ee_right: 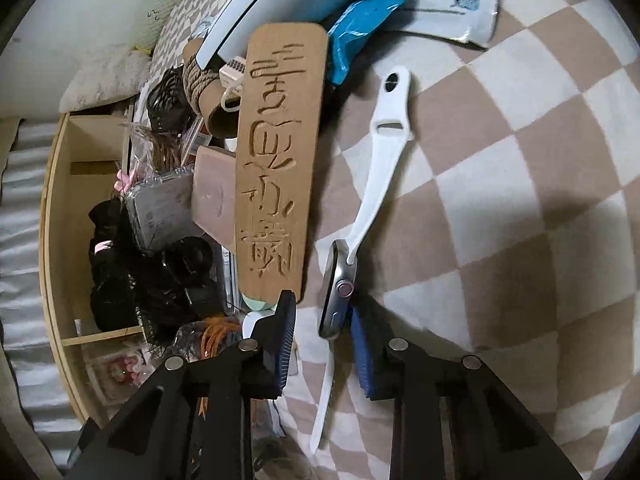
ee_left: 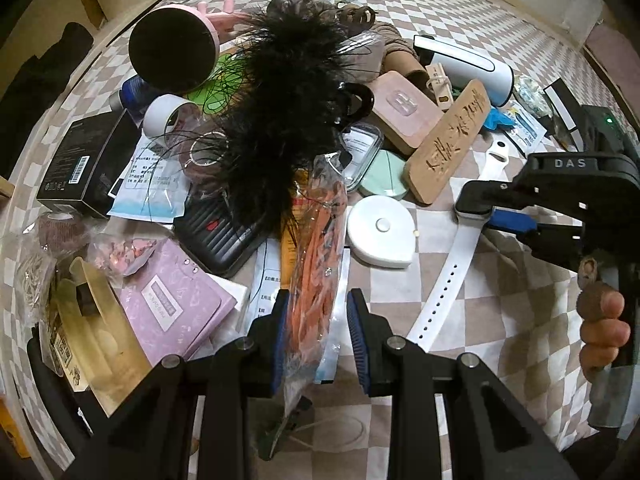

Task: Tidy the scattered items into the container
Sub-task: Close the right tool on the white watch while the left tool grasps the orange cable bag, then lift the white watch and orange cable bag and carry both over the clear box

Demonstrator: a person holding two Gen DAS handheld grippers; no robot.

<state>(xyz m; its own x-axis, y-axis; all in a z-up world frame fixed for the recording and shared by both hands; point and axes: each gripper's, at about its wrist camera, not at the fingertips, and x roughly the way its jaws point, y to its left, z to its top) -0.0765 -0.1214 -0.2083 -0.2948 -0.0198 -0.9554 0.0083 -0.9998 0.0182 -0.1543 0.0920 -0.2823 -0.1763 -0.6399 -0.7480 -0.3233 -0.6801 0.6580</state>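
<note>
The right gripper [ee_right: 320, 344] brackets the smartwatch [ee_right: 334, 292] at six o'clock, pads not yet clamped, the left gripper [ee_left: 318, 344] pinches a feather-toy packet [ee_left: 316, 240], and the clutter remains unsorted.

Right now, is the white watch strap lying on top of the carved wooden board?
No, the white watch strap lies on the checkered cloth beside the carved wooden board, not on it.
</note>
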